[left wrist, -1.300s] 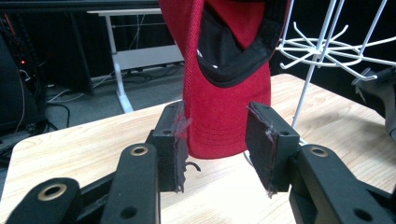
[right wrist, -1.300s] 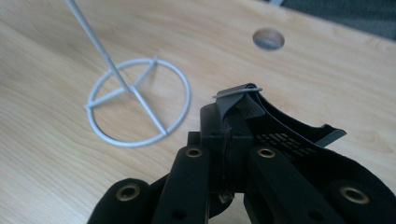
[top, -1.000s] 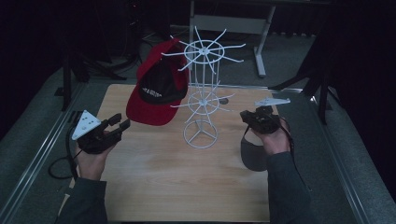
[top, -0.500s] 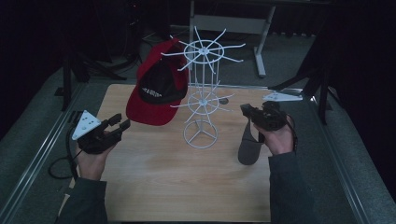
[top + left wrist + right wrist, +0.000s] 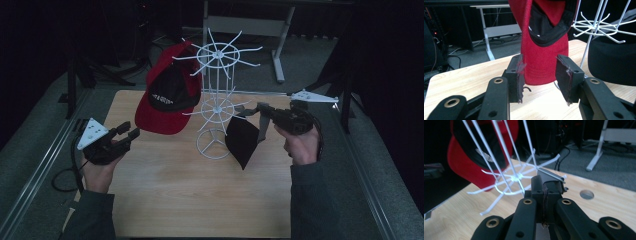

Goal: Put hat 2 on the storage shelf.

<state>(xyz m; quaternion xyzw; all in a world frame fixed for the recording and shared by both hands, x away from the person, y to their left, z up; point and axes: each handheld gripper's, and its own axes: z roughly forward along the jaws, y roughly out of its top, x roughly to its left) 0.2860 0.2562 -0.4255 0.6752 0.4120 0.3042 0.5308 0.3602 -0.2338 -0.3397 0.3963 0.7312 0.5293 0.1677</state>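
A lab – dark curtains, wooden test table (image 5: 165,200), trailing cables.

text: white lettering on red cap (image 5: 170,97) front | legibility: too small to read

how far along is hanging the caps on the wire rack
Done: the red cap with black front hangs on the white wire rack. In hand: the right gripper is shut on the black cap, held beside the rack's lower prongs. Left: hooking it on. The left gripper is open, holding nothing.

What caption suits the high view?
Right gripper lifts a black cap toward a white wire rack holding a red cap.
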